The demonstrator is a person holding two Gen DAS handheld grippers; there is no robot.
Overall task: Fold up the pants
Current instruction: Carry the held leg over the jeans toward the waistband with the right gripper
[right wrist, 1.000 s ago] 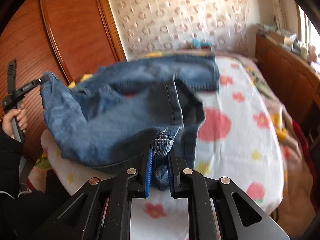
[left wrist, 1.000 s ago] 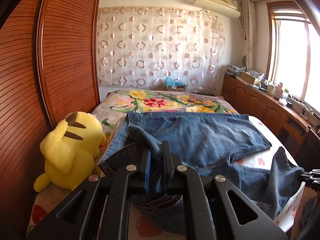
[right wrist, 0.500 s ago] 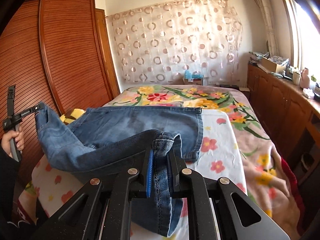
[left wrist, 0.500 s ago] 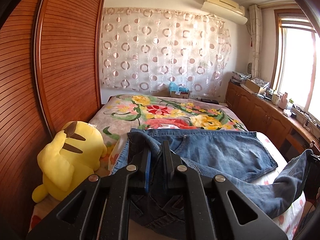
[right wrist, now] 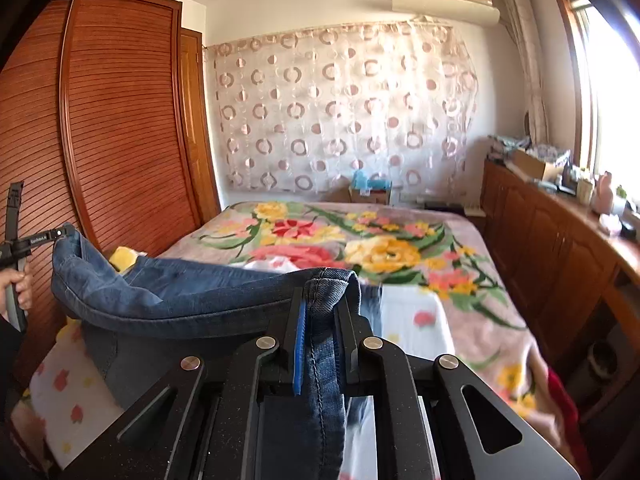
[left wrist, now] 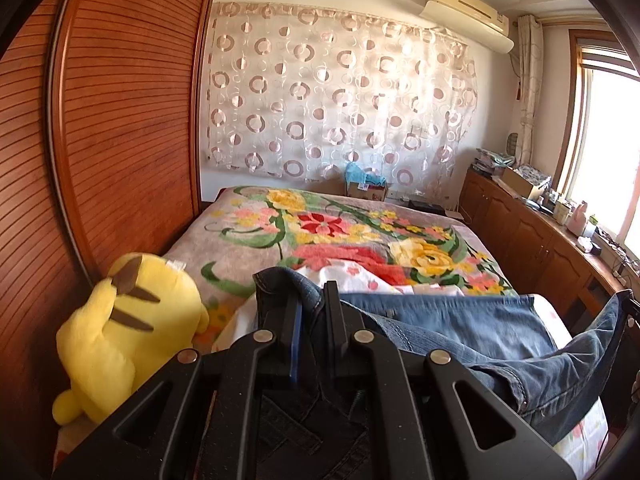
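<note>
Both my grippers, left (left wrist: 312, 300) and right (right wrist: 320, 300), clamp the jeans (left wrist: 460, 328); open bed (right wrist: 420, 240) at twelve o'clock; only the right view shows my hand (right wrist: 18, 288).

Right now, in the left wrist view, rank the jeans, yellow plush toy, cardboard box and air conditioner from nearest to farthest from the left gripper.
1. Jeans: in the left gripper jaws.
2. Yellow plush toy: left, by the wardrobe.
3. Cardboard box: beyond the bed's far end.
4. Air conditioner: high on the far wall.

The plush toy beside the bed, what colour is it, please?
Yellow plush toy, clearest in the left wrist view.
</note>
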